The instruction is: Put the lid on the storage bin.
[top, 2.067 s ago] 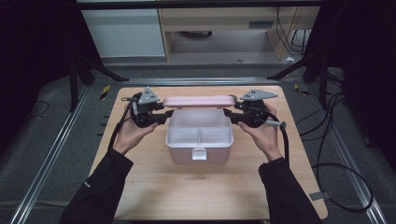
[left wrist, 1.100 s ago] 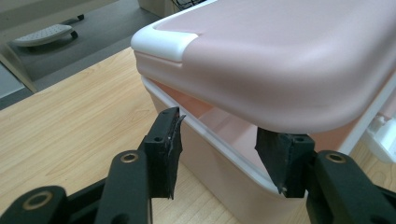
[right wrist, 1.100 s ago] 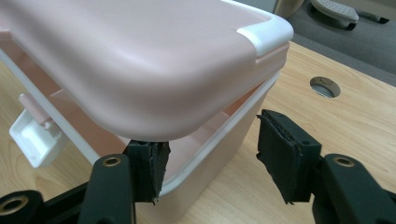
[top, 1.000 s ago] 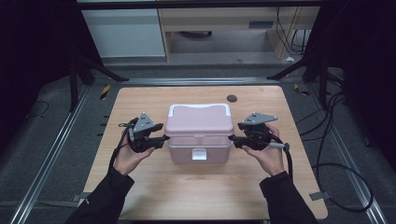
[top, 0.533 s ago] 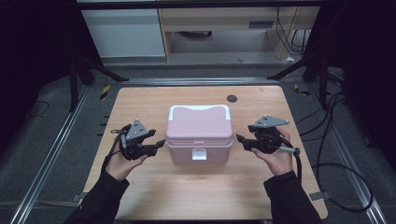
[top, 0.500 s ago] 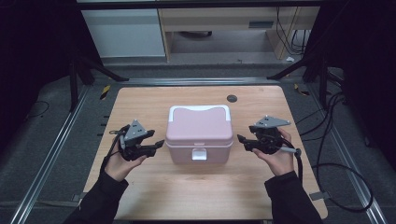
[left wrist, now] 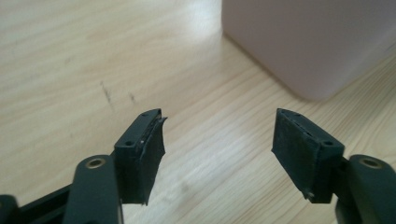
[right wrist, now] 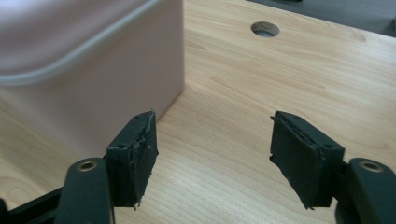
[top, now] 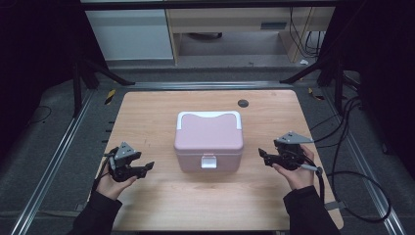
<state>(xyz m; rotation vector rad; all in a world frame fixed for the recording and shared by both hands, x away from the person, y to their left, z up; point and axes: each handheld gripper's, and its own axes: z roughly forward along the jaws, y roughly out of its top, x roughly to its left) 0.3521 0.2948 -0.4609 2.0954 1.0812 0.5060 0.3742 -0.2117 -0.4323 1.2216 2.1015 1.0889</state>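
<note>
Both tongs are spread wide and hold nothing. In the high view the left tongs (top: 146, 168) sit in the lower left of the frame and the right tongs (top: 262, 155) in the lower right, each in a hand and pointing inward, well apart from the pink box (top: 209, 140) between them. Along the left tongs' own view, bare wood lies between the pads (left wrist: 145, 145) and a corner of the box fills the upper right. Along the right tongs' view, the box wall rises at upper left, just beyond one pad (right wrist: 138, 157).

That box stands at the middle of the table (top: 147, 117), lid down, white handle folded toward the far edge, white latch (top: 209, 161) on the near face. It looks like stiff, smooth plastic, probably light, and slippery on its flat walls. The handle or the lid's rim likely offers a surer hold than the sides.
</note>
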